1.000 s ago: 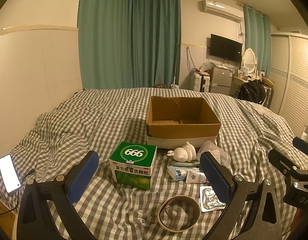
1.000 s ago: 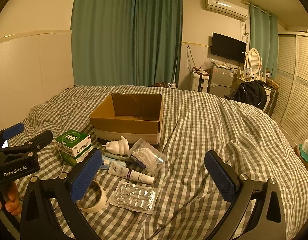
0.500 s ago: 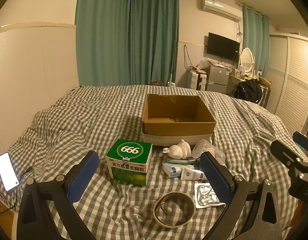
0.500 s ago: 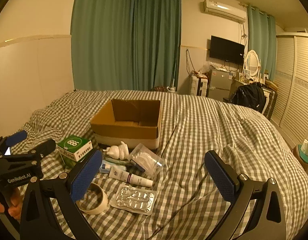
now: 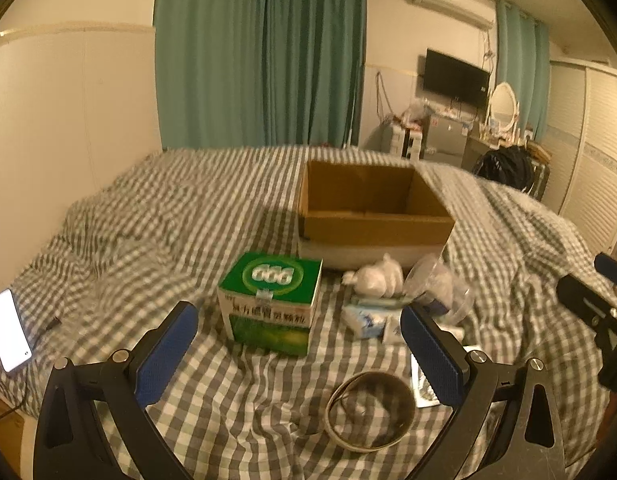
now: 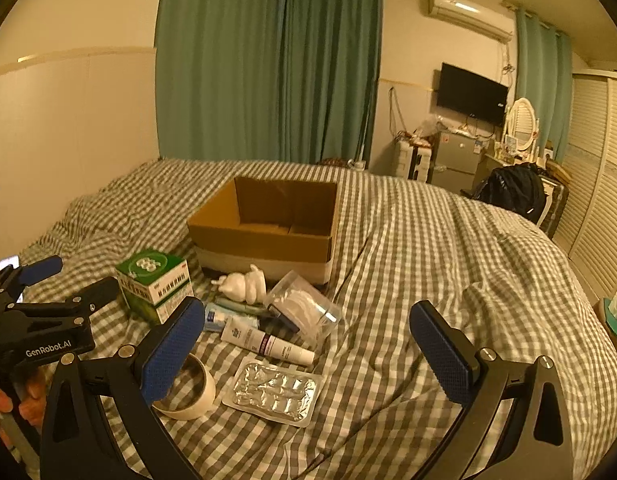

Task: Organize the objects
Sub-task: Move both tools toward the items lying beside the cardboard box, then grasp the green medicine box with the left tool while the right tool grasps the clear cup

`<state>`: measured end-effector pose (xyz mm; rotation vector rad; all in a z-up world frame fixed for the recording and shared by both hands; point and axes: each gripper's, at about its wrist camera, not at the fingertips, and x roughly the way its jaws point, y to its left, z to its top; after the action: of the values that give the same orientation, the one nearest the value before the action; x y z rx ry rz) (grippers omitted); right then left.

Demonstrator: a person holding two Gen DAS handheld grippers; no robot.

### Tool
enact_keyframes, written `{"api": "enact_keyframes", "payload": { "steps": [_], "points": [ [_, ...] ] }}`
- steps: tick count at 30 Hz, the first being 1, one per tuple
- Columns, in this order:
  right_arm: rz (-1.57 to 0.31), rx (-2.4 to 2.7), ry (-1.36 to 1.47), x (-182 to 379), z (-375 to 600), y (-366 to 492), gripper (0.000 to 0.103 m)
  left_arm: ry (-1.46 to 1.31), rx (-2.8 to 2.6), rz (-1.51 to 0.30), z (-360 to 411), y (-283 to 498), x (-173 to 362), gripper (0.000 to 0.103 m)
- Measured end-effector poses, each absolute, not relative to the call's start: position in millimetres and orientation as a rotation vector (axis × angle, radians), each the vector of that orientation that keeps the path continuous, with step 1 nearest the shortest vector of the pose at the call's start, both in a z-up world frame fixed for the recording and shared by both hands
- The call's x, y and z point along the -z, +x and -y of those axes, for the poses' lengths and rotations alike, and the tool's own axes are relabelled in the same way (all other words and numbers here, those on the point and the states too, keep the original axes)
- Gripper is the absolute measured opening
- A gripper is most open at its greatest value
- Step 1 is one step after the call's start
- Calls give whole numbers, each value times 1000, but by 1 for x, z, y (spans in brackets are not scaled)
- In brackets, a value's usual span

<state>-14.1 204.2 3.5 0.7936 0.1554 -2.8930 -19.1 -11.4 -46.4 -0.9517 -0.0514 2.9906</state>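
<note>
Checked bedding (image 6: 448, 264) covers a soft bed. Left gripper (image 5: 298, 354) and right gripper (image 6: 308, 344) both hover with jaws spread wide, holding nothing. Just ahead lie a green medicine box (image 5: 270, 300), tape ring (image 5: 370, 410), blister pack (image 6: 274, 390), cream tube (image 6: 266, 342), white figurine (image 6: 242, 286) and clear bag (image 6: 304, 312), all in front of the empty cardboard box (image 6: 268, 228). Likely risks: yielding fabric lets flat items slip; clustered items get knocked. Legible: "GenRobot.AI"; the box numerals are blurred.
</note>
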Motion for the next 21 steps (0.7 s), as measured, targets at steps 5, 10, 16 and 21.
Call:
{"api": "enact_keyframes", "payload": {
  "steps": [5,10,16,21],
  "points": [
    [-219,2855,877,14,-197,-37,103,-1107,-2924,52,15,-39,83,103],
    [-263,2807,977,34,-196,-67,103,-1167,-2942,52,26,-56,104,103],
    [-340,2748,1074,56,-193,-116,103,-1197,-2990,81,44,-85,112,103],
    [-435,2682,1152,83,-180,-157,103,-1205,-2938,51,33,-104,125,103]
  ]
}}
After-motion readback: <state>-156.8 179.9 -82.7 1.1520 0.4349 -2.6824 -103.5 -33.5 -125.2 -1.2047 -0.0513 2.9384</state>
